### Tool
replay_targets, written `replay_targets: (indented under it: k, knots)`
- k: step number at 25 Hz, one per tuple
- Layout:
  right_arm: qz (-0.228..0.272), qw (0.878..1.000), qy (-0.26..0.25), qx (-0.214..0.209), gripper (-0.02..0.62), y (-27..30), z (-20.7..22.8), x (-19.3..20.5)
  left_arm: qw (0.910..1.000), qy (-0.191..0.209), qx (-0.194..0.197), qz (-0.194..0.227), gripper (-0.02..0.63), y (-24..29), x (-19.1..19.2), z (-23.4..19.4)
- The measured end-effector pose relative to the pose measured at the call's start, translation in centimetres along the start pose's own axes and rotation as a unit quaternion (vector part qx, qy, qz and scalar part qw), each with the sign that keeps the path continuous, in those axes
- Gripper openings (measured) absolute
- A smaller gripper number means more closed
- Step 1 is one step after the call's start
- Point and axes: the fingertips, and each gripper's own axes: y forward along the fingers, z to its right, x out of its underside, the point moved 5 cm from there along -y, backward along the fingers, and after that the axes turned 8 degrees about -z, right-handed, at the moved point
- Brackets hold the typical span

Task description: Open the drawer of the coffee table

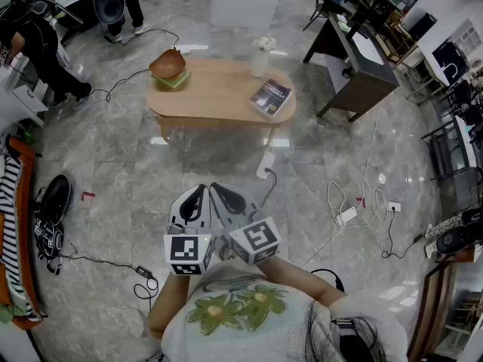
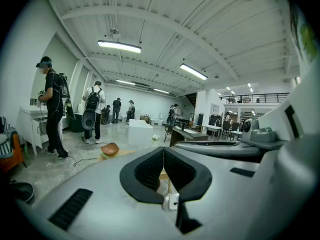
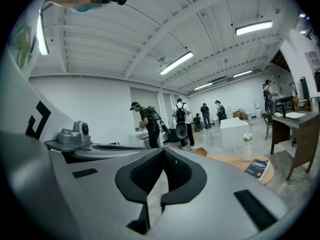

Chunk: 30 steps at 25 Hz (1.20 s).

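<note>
The oval wooden coffee table (image 1: 219, 96) stands on the grey floor ahead of me, its front apron in shadow; I cannot make out a drawer from here. My left gripper (image 1: 202, 190) and right gripper (image 1: 216, 189) are held side by side near my chest, well short of the table, both shut and empty. In the left gripper view the shut left gripper (image 2: 163, 150) points toward the table's far end (image 2: 116, 156). The right gripper (image 3: 163, 151) shows the table (image 3: 240, 161) off to its right.
On the table sit an orange bowl (image 1: 167, 64), a white vase with flowers (image 1: 262, 55) and a dark book (image 1: 271, 97). A power strip and cables (image 1: 266, 166) lie on the floor between me and the table. A dark desk (image 1: 355, 59) stands right; people (image 1: 38, 47) stand left.
</note>
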Motion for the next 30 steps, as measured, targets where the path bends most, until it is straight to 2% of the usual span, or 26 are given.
replay_targets:
  k: [3, 13, 20, 30]
  knots:
    - [-0.011, 1.0, 0.002, 0.003, 0.02, 0.3, -0.3, -0.1, 1.0, -0.001, -0.002, 0.0, 0.012, -0.1, -0.1, -0.5]
    - [0.0, 1.0, -0.009, -0.003, 0.021, 2.3, -2.6, -0.5, 0.9999, 0.008, -0.004, 0.007, 0.012, -1.4, -0.2, -3.2]
    - [-0.008, 1.0, -0.013, -0.014, 0.021, 3.6, -4.4, 0.6, 1.0, 0.009, -0.002, 0.002, 0.012, -2.6, 1.1, -5.1]
    - [-0.035, 0.998, 0.007, -0.042, 0.021, 8.2, -2.3, 1.8, 0.9994, -0.005, -0.016, -0.029, 0.011, 1.2, 2.2, -8.3]
